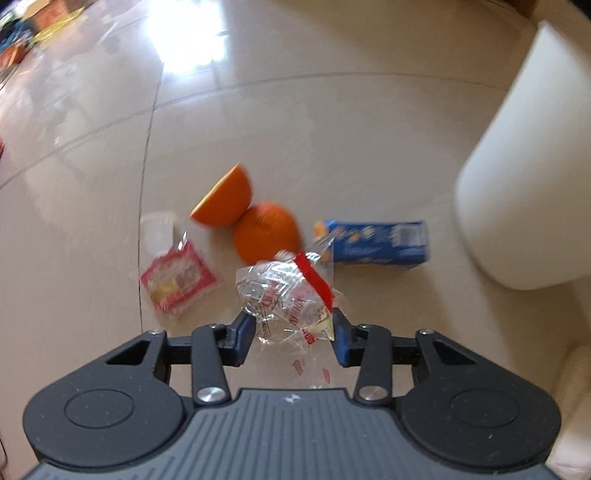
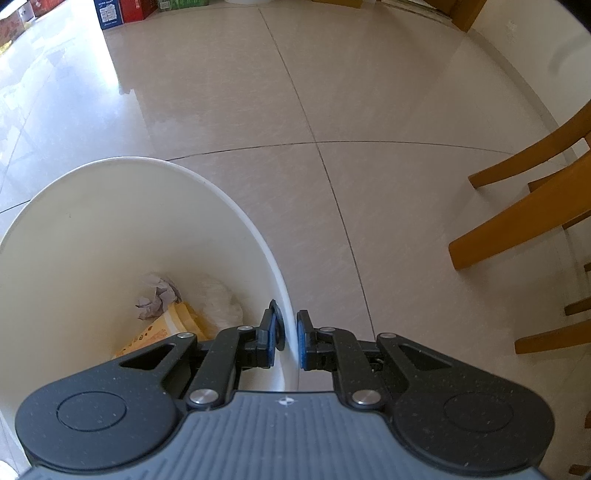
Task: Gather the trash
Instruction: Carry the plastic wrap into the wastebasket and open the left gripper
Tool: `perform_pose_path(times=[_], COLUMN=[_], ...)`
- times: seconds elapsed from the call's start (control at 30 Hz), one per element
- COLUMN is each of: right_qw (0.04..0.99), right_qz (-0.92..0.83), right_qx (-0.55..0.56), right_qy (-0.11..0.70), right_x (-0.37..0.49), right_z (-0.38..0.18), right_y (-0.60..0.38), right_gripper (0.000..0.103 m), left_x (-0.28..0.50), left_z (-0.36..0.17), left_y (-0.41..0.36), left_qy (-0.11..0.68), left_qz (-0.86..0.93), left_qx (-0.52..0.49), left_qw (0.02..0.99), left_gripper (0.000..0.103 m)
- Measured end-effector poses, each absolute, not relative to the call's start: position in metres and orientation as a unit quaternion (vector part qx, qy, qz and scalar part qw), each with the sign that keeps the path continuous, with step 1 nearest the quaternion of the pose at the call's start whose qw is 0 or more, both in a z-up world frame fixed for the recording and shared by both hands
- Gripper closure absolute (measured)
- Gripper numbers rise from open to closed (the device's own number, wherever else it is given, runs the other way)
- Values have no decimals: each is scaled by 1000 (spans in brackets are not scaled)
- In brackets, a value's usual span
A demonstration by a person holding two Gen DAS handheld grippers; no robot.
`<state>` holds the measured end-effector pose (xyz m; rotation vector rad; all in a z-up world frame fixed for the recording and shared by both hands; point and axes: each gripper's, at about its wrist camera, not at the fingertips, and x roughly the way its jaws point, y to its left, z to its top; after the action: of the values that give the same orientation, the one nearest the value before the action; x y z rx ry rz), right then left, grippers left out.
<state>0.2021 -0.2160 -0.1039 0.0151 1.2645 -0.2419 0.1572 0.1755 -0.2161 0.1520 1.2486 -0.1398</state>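
In the left wrist view my left gripper (image 1: 291, 332) is shut on a crumpled clear plastic wrapper (image 1: 288, 291) with red print, which stays sharp while the floor behind blurs. Beyond it on the tiled floor lie an orange half (image 1: 225, 199), a whole orange (image 1: 266, 232), a blue drink carton (image 1: 376, 240), a pink-red snack wrapper (image 1: 177, 280) and a small clear cup (image 1: 159, 230). The white trash bin (image 1: 524, 166) stands to the right. In the right wrist view my right gripper (image 2: 290, 336) is shut on the rim of the bin (image 2: 207, 184), one finger on each side of the wall.
Inside the bin lie crumpled paper (image 2: 157, 295), a yellow paper cup (image 2: 166, 328) and a white bag (image 2: 218, 295). Wooden chair legs (image 2: 517, 221) stand on the right. Boxes (image 2: 122, 11) line the far wall. Glossy beige tiles stretch ahead.
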Motion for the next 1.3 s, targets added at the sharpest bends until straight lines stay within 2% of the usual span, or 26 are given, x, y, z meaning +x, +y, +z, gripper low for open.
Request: perform_pose_path(times=[0.57,0.87,0.93,1.0,1.3], right_qw=[799,799,799,799,800], right_qz=[-114,-115,-115,-115,-115], right_qx=[-1,-2,-3,-3,-4], right_qy=[591,590,590,590,589], right_x=[202,202,202,202,201], right_z=[-105,-107,-107,-107,-107], right_y=[-213,-214,-214,-214,-214], right_gripper=[89,89,89,89,89], left_x=[179,195,198,198,208], left_z=[-23,-3,-10,-18,-31], left_y=[54,-8,-17,-25,-1], left_qy=[523,485,480,481,498], left_qz=[-261,-323,-330,-326,-285], left_qx=[130,101,96,93,68], left_qw=[801,806,807,809,816], left_gripper=[60,58,48,8,7])
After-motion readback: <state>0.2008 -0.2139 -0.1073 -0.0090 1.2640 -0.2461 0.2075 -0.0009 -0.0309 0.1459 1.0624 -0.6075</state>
